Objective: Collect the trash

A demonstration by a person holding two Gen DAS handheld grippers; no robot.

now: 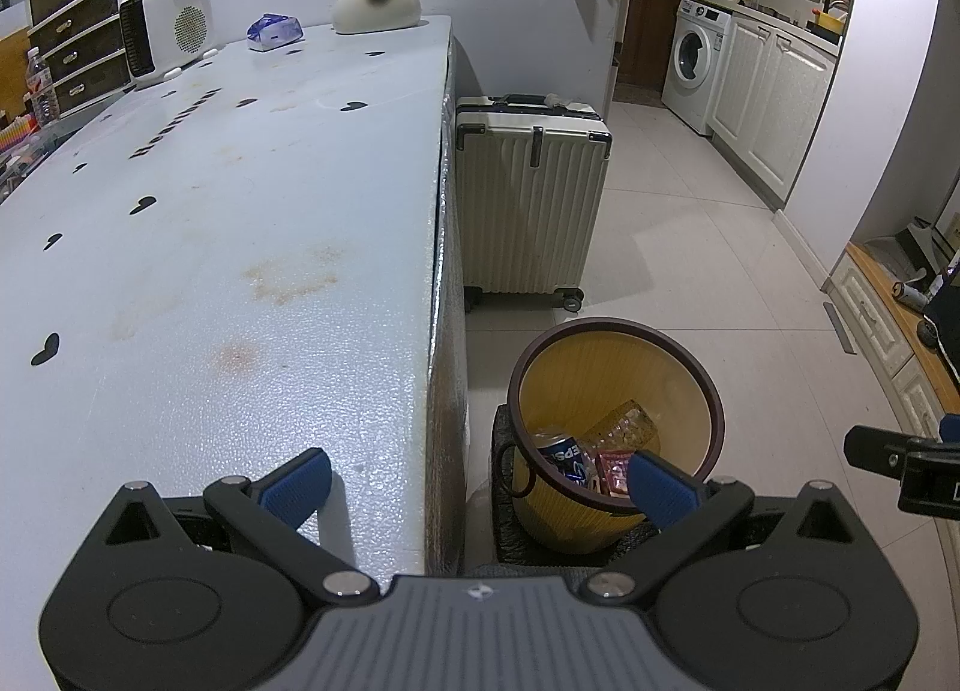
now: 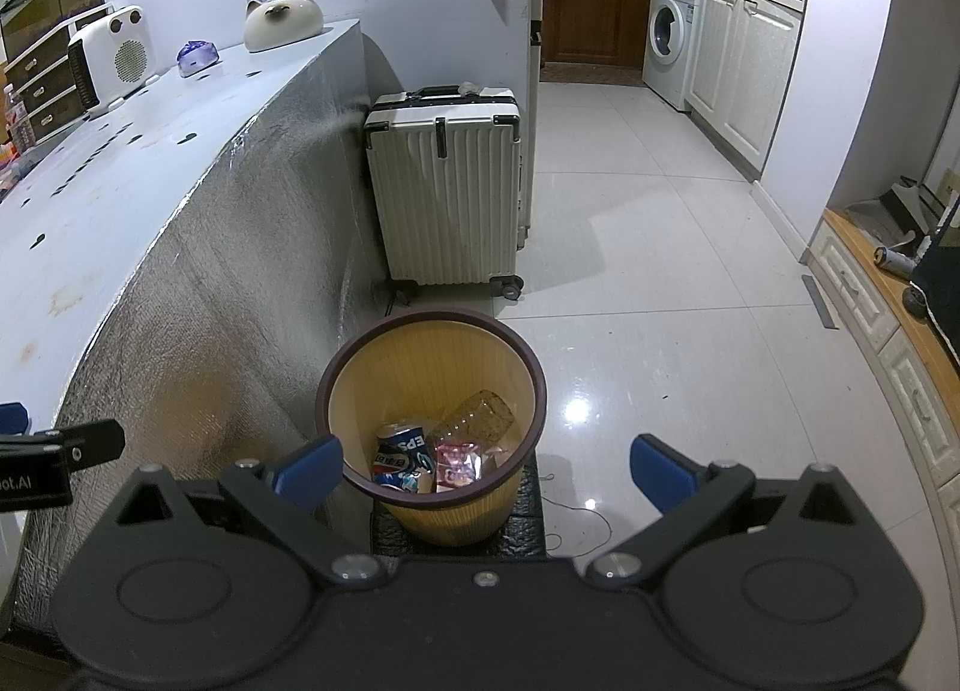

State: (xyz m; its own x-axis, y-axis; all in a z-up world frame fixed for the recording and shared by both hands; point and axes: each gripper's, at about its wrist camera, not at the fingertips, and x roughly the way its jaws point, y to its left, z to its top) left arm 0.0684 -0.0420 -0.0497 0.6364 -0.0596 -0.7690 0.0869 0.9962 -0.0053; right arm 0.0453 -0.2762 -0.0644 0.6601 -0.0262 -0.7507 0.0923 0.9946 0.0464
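Both grippers are seen with their blue-padded jaws spread wide and nothing held between them. The left gripper (image 1: 480, 487) is held above the right edge of the pale blue-white surface (image 1: 240, 271), one finger over the surface and the other over the bin. The right gripper (image 2: 486, 466) is held above the yellow round plastic bin with a dark brown rim (image 2: 432, 367), which is set on a black mat on the white tiled floor (image 2: 660, 271), just beside the silver foil-covered side of the surface. Inside the bin are seen a blue Pepsi can (image 2: 401, 451), a crumpled clear plastic bottle (image 2: 480, 415) and a pink wrapper (image 2: 456, 460), lying together at the bottom. A cream ribbed hard-shell suitcase (image 2: 447, 181) is stood beyond the bin against the wall.
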